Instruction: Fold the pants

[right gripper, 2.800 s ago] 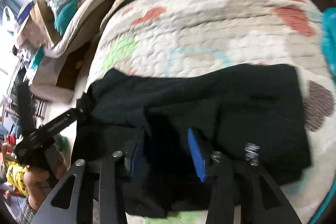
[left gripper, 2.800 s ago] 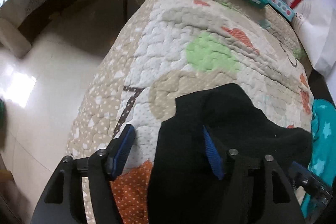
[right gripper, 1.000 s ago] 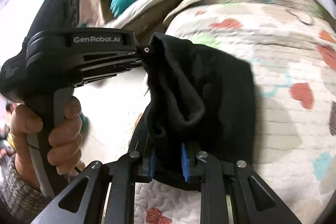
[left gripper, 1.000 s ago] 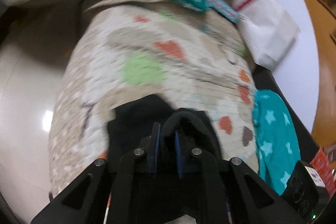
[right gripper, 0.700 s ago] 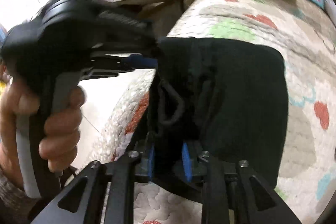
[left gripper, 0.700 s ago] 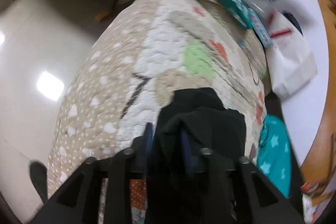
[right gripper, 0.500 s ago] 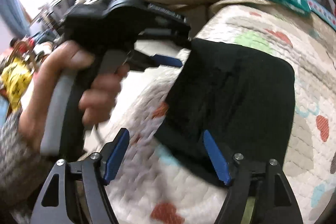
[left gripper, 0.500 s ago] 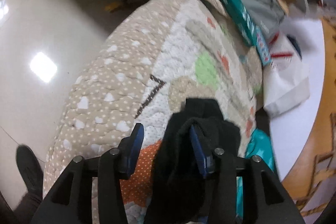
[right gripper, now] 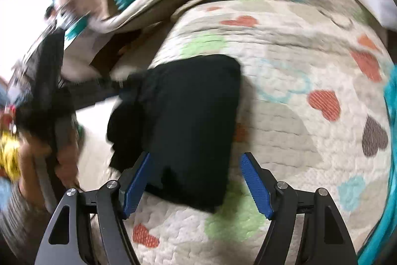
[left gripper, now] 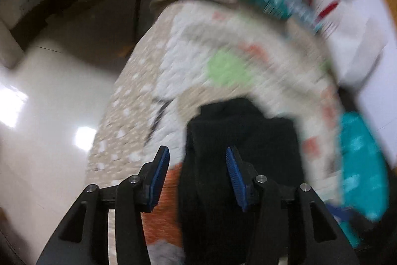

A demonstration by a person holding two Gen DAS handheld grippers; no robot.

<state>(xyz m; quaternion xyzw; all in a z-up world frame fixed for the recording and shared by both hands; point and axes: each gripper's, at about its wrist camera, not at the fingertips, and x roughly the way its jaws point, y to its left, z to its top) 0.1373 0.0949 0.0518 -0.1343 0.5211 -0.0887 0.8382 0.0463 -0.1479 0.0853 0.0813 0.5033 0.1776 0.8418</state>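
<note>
while both tongs (left gripper: pixel 197 176) (right gripper: pixel 196 181) gape empty, folded pants (right gripper: pixel 188 121) lie on quilt (right gripper: pixel 297 116).

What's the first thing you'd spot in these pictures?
The black pants stand out most, lying in a folded block on a quilt covered with colored hearts. Next come the bright blue pads of the open right gripper at the near end of the pants. The left gripper is open too.
</note>
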